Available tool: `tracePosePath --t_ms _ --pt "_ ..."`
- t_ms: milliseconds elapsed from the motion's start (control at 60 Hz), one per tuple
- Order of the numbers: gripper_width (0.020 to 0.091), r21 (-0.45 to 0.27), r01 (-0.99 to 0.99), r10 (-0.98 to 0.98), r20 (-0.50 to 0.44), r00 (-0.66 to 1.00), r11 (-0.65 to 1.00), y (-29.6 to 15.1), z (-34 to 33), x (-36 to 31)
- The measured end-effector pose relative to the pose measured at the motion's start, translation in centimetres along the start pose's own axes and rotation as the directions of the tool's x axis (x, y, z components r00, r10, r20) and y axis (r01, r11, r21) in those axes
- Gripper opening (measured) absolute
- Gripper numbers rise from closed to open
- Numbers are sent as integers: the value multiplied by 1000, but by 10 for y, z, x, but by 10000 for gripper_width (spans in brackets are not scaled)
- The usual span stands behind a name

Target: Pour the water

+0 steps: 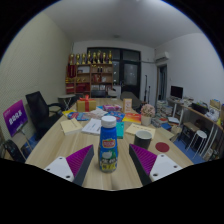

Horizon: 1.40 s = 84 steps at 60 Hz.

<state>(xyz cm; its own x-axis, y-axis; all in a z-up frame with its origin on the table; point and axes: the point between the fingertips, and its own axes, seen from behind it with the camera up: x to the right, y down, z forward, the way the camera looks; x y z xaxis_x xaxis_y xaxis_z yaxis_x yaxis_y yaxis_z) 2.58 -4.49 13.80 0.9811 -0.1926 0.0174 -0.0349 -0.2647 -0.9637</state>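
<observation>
— Gripper view: what's it got hold of there?

— A bottle (108,152), blue label, white cap, standing upright between the two fingers at the near edge of the table (60,140). The gripper (108,163) looks clenched on it, both pink pads hard against its sides. It could still be resting on the tabletop; I can't tell if it's lifted.

— And where's the water meant to go?

— My guess is the cup (143,138), just ahead of the fingers and a little to the right, near the middle of the table. It's upright, mouth open, and apart from the bottle.

— Cap's still on, isn't it?

— Looks so from here. If it truly is, nothing will come out until that's dealt with.

— So how would you do it?

— Keep the squeeze firm and low on the bottle so it doesn't twist. Carry it over until the neck hangs above the cup's mouth, then tilt slowly toward it. There's clutter round about, papers (88,126) and coloured boxes (128,117) further back, so I'd go straight across and not swing wide. A fast tip would splash over the rim.
</observation>
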Motion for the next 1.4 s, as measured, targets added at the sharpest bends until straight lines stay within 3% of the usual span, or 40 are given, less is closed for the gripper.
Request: tracePosePath --t_ms 333,367,400,417,467,650,767,900,1033,1117,1233,1400 --pt "808 -35 51 -51 17 999 998 50 130 -10" --pt "794 -53 61 -60 22 998 997 61 135 -12" --pt "747 -80 61 -58 39 998 995 72 139 -15" --pt "667 -92 56 -51 54 997 994 76 140 -18" --pt "623 -76 34 -30 61 998 997 75 143 -18" --pt "604 -63 99 -89 139 986 993 75 147 -23" --pt "556 -133 88 -62 186 981 987 76 149 -26" --pt "526 -179 -132 181 294 939 975 31 140 -47" --pt "527 -318 -596 675 356 646 737 -48 126 -61" --pt "524 -425 -778 882 308 356 462 -87 119 -57" --pt "523 -553 -829 972 229 -52 86 -100 118 -34" --pt "524 -639 -739 925 110 -363 -214 -117 97 -25"
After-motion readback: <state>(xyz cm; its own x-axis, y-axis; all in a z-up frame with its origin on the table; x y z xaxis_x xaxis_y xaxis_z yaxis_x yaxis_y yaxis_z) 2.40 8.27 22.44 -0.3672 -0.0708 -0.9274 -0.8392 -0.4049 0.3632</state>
